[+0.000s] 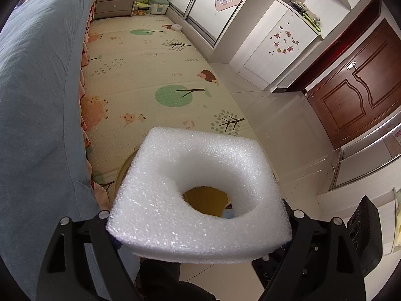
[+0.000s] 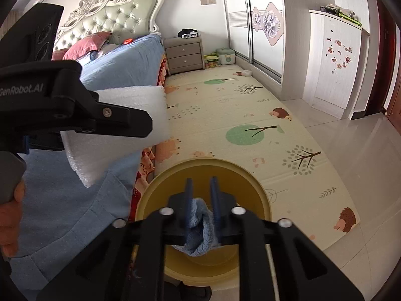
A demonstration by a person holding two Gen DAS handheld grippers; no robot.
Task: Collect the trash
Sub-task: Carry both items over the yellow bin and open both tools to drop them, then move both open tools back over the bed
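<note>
Left tongs (image 1: 200,225) clamped on white foam block (image 1: 198,195), squarish with a round hole through the middle, held up in the air at 6 o'clock of the left wrist view. Fingers pressing on the block's left and right sides, spread wide by its width. Through the hole: yellow bin (image 1: 200,200) straight below, a sliver of rim also peeking at the block's 9 o'clock edge.

Right tongs (image 2: 202,208) narrow, pinching a blue cloth (image 2: 200,228) between blue fingers (image 2: 188,200); cloth bunched, hanging down over the yellow bin's (image 2: 250,183) opening. Bin at 6 o'clock of the right wrist view, standing at the near edge of the play mat (image 2: 240,115) (tree and hedgehog prints), just beside the bed (image 2: 130,57) skirt.

In right wrist view, left tongs' finger (image 2: 120,123) at 9 o'clock, foam block (image 2: 130,105) gripped, above and to the bin's 10 o'clock, not touching the bin.

Blue bedspread along 9 o'clock in both views. Grey nightstand (image 2: 185,55) at 12 o'clock beyond the bed, green-white box (image 2: 225,56) on the floor near it. Sliding wardrobe (image 2: 260,20) with flower decal at 1 o'clock, white cabinet (image 2: 335,60) with stickers at 2 o'clock. Small white item (image 2: 246,72) at the mat's far edge by the wardrobe (too small to tell what).
</note>
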